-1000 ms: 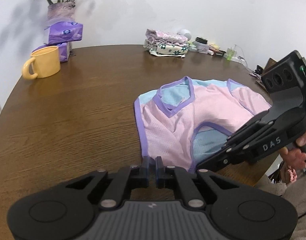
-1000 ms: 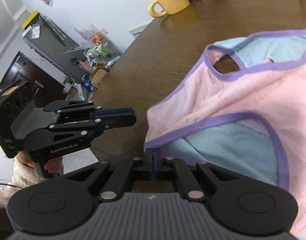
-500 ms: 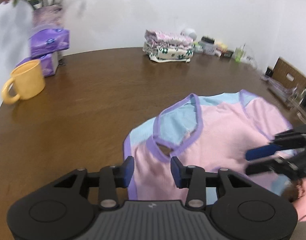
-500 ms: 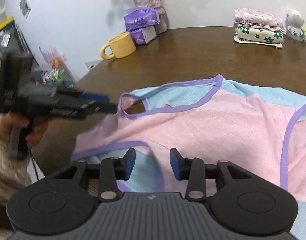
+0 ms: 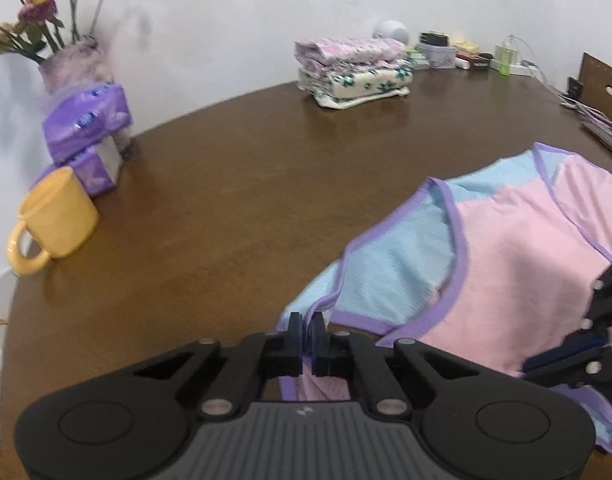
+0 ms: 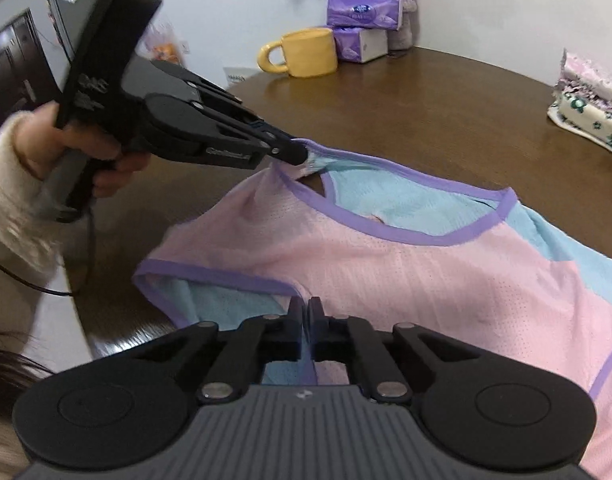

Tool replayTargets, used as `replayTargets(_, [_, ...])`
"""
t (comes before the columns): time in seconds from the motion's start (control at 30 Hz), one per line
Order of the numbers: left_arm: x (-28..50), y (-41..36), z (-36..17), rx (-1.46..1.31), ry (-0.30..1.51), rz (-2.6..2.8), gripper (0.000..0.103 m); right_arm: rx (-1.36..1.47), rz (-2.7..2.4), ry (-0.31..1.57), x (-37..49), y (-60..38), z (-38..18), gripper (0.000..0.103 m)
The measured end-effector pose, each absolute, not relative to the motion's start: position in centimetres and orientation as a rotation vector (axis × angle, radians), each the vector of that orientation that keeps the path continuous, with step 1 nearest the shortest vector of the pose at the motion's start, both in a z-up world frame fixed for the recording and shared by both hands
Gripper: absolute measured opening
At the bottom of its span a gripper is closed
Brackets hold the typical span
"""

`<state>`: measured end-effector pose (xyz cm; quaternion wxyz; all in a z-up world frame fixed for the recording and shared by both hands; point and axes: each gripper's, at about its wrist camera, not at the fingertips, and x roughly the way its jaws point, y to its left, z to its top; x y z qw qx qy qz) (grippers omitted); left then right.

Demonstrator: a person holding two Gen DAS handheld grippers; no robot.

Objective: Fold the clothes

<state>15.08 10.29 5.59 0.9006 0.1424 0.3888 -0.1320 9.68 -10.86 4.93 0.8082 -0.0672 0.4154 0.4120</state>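
Gripping the pink vest (image 6: 405, 264) at two places, we have both sets of tongs clenched on its cloth. Our left tongs (image 5: 306, 334) pinch the purple-trimmed shoulder strap, and in the right wrist view that same tool (image 6: 296, 152) lifts the strap a little off the worktop (image 5: 234, 216), so the fabric puckers just below the pinch. Our left hand (image 6: 78, 148), in a fuzzy cream sleeve (image 6: 10, 216), wraps the tool's handle, and a thin black cable hangs beneath it.

Our right tongs (image 6: 306, 320) are closed on the purple edging of the near armhole, with pale blue mesh lining showing inside the opening. From the left wrist view we see only the dark linkage of that tool (image 5: 585, 344) at the right edge, over the pink cloth.

The vest lies spread on the brown wooden worktop, close to its near edge, pink on the front with light blue at the shoulders and inside the V neckline, all bound in purple trim.

Well apart from it, a yellow mug (image 5: 54, 222) stands near the left rim, just beside stacked purple tissue packs (image 5: 86, 120). Behind those we see a vase of pink flowers (image 5: 66, 68) against the white wall. At the far side sits a pile of folded floral clothes (image 5: 353, 72), with small clutter beyond it that is too blurred for us to name.
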Motion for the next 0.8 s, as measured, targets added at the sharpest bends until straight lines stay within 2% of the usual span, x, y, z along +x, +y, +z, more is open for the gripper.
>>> replayTargets(0.17, [16.2, 11.0, 5.4, 0.261, 0.835, -0.241, 0.006, -0.153, 0.943, 0.911, 10.0, -10.6, 4.6, 0.006])
replayTargets(0.23, [16.3, 11.2, 5.9, 0.220, 0.843, -0.250, 0.017, -0.100, 0.951, 0.933, 10.2, -11.2, 4.5, 0.010])
replayTargets(0.3, [15.9, 10.8, 6.9, 0.204, 0.811, -0.296, 0.023, -0.062, 0.934, 0.922, 10.5, -12.1, 4.8, 0.013])
replayTargets(0.43, [15.6, 8.6, 7.7, 0.278, 0.796, -0.386, 0.022, -0.047, 0.863, 0.889, 11.0, -14.0, 5.4, 0.020])
replayTargets(0.53, [16.3, 8.1, 7.1, 0.322, 0.833, -0.374, 0.015, -0.040, 0.801, 0.873, 11.4, -15.8, 5.5, 0.028])
replayTargets(0.6, [16.7, 7.8, 6.7, 0.352, 0.858, -0.366, 0.014, -0.036, 0.754, 0.864, 11.6, -17.3, 5.4, 0.031])
replayTargets(0.8, [18.0, 6.9, 5.5, 0.441, 0.932, -0.340, 0.011, -0.020, 0.642, 0.889, 12.4, -20.8, 3.6, 0.033])
